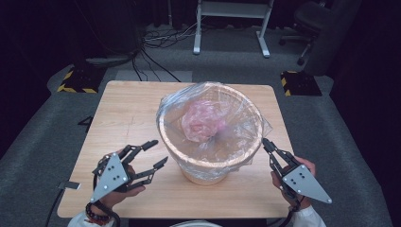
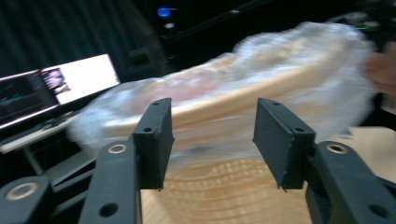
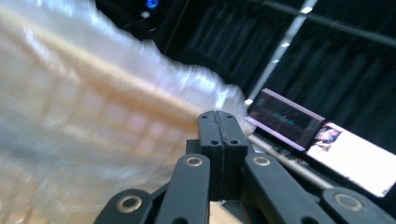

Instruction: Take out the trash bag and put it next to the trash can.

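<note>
High view: a wicker basket (image 1: 208, 161) lined with a clear plastic bag (image 1: 246, 118) is sitting on the wooden surface (image 1: 127, 118), between the two tongs, with a crumpled pink bag (image 1: 203, 120) lying inside it

Left tongs (image 1: 158, 153) are hovering just left of the basket, jaws spread wide, holding nothing, tips pointing at the basket's near-left rim. Left gripper view is showing the liner's folded-over edge (image 2: 224, 93) lying ahead of the open jaws and running crosswise to them, not yet between them

Right tongs (image 1: 265, 143) are sitting at the basket's right rim, jaws pressed together. Right gripper view (image 3: 222, 135) is showing the shut jaws right against the liner's overhang (image 3: 93, 93); whether any film is pinched between them is impossible to tell, blur and angle are hiding it

Judgement: the work looks like taking the liner by its rim on both sides. The right tongs are nearer, already at the plastic; the left tongs are needing a short push forward and right, so the rim's edge passes between the open jaws before closing
</note>
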